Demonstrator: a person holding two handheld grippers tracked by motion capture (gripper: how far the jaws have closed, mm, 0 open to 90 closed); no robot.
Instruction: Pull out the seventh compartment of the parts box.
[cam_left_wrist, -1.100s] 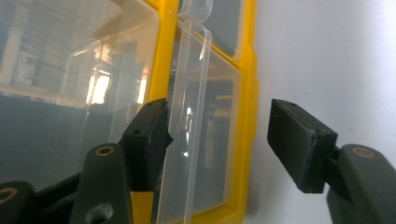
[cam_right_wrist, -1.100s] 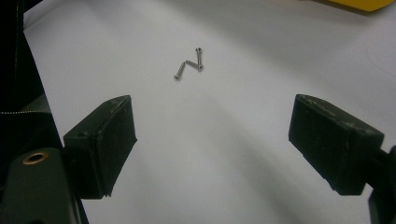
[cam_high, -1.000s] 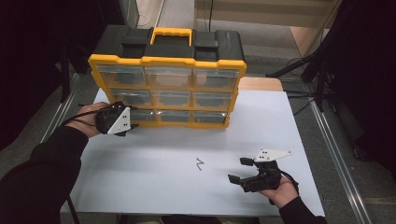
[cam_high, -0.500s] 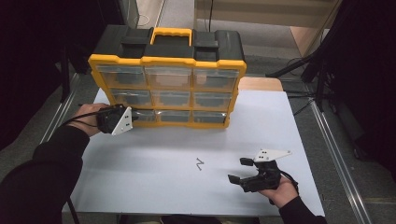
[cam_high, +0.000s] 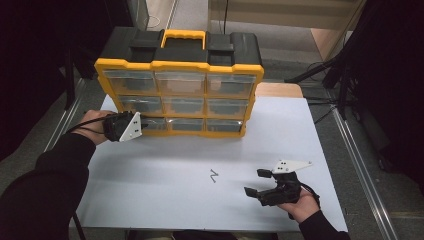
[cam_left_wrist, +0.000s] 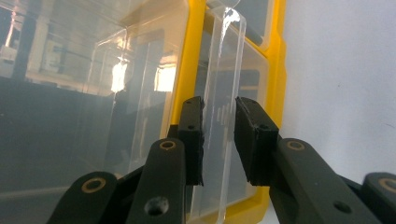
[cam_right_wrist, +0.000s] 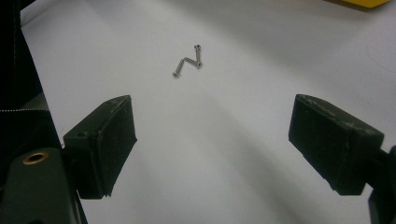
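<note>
So the left gripper (cam_left_wrist: 218, 135), out at 9 o'clock on the white table top (cam_high: 320, 135), has just squeezed its jaws down on the clear plastic pull tab (cam_left_wrist: 224, 93) of the bottom-left drawer in the yellow-and-black plastic organizer case (cam_high: 180, 65) standing at 12 o'clock. The right gripper (cam_high: 260, 182) rests on the table at about 5 o'clock with its jaws spread wide, nothing between them. The three small silver screws (cam_right_wrist: 188, 63) lie in a zigzag near the middle of the table, just ahead of its jaws.
</note>
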